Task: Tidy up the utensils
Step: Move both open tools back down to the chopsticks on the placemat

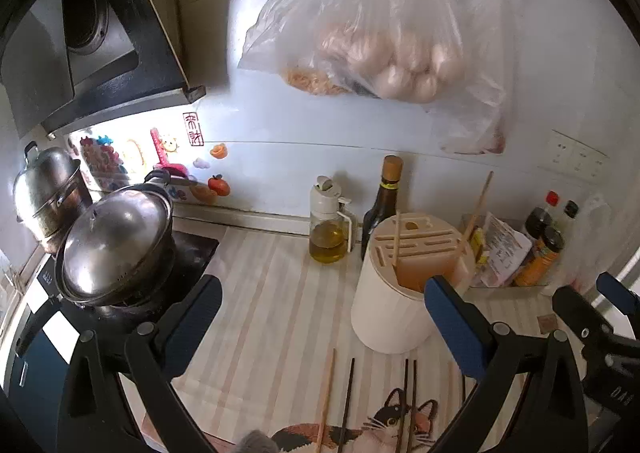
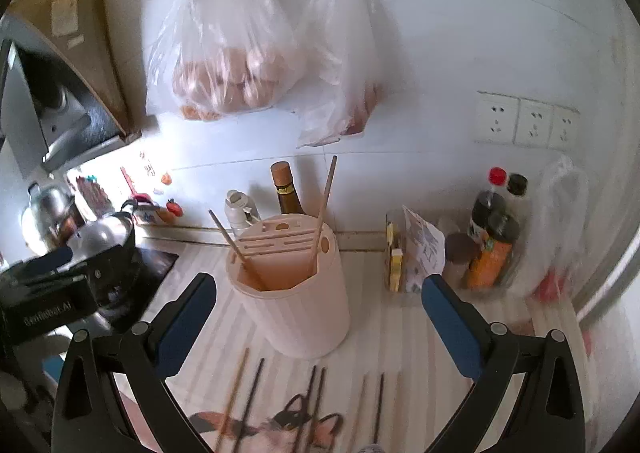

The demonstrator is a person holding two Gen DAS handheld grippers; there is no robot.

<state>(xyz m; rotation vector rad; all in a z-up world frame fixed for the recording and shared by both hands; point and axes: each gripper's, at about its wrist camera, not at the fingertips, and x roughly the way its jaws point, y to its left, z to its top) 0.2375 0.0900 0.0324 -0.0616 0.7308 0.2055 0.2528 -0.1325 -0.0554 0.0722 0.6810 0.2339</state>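
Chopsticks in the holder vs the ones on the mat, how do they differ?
The two chopsticks in the holder are light wood and stand tilted, leaning apart. Those on the mat lie flat, roughly parallel, some dark, some light. Shared: both tongs are open and hold none.

Cream utensil holder point(image 2: 298, 293), beige-striped mat point(image 1: 260, 293), blue-padded black tool point(image 2: 320, 317).

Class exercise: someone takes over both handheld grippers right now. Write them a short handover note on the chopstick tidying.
Left gripper: open, empty.
Right gripper: open, empty.
Holder: cream tub on the striped counter, between both grippers.
Done: two light chopsticks stand in the holder, leaning apart.
Left: several loose chopsticks, light and dark, lie on the counter in front of the holder. Pick them up and drop them in.
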